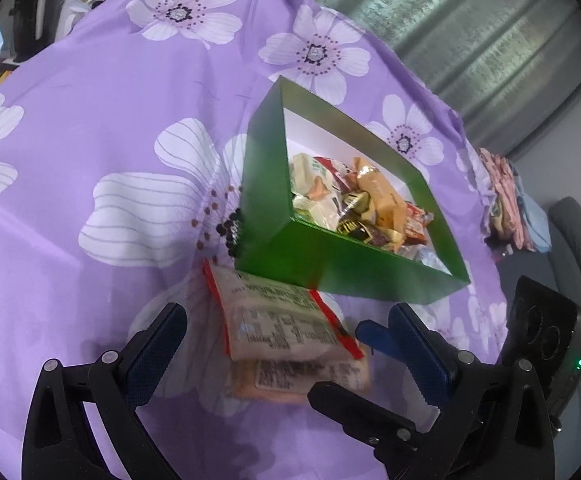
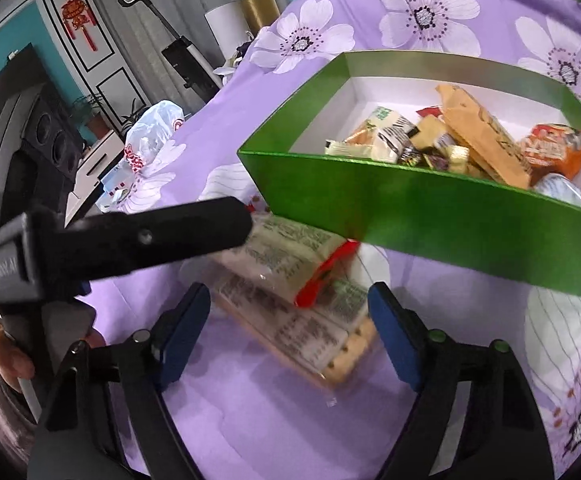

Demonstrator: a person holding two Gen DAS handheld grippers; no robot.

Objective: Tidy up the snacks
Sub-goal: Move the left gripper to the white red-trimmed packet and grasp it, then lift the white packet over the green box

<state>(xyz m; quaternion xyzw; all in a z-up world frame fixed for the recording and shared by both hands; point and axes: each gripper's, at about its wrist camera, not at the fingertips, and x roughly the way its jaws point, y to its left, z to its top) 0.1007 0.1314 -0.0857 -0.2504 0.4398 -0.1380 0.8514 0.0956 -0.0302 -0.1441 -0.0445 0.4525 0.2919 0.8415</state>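
Observation:
A green box (image 1: 274, 256) (image 2: 430, 208) with several wrapped snacks in it stands on the purple flowered cloth (image 1: 110, 120). Just in front of the box lie two stacked packets: a white one with red ends (image 1: 282, 320) (image 2: 290, 252) on top of a cracker packet (image 1: 298, 380) (image 2: 318, 336). My left gripper (image 1: 290, 336) is open and straddles the stack, with gaps on both sides. My right gripper (image 2: 290, 320) is also open around the cracker packet, its pads close to it. A finger (image 1: 370, 336) of the right gripper reaches into the left wrist view. A left finger (image 2: 150, 236) crosses the right wrist view.
A plastic bag (image 2: 150, 136) lies at the cloth's far left edge, and folded fabrics (image 1: 506, 208) at its right edge. A grey chair (image 1: 578, 240) stands beyond that edge. A hand (image 2: 10, 356) holds the left gripper's handle. Dark cabinets (image 2: 42, 148) stand at the room's side.

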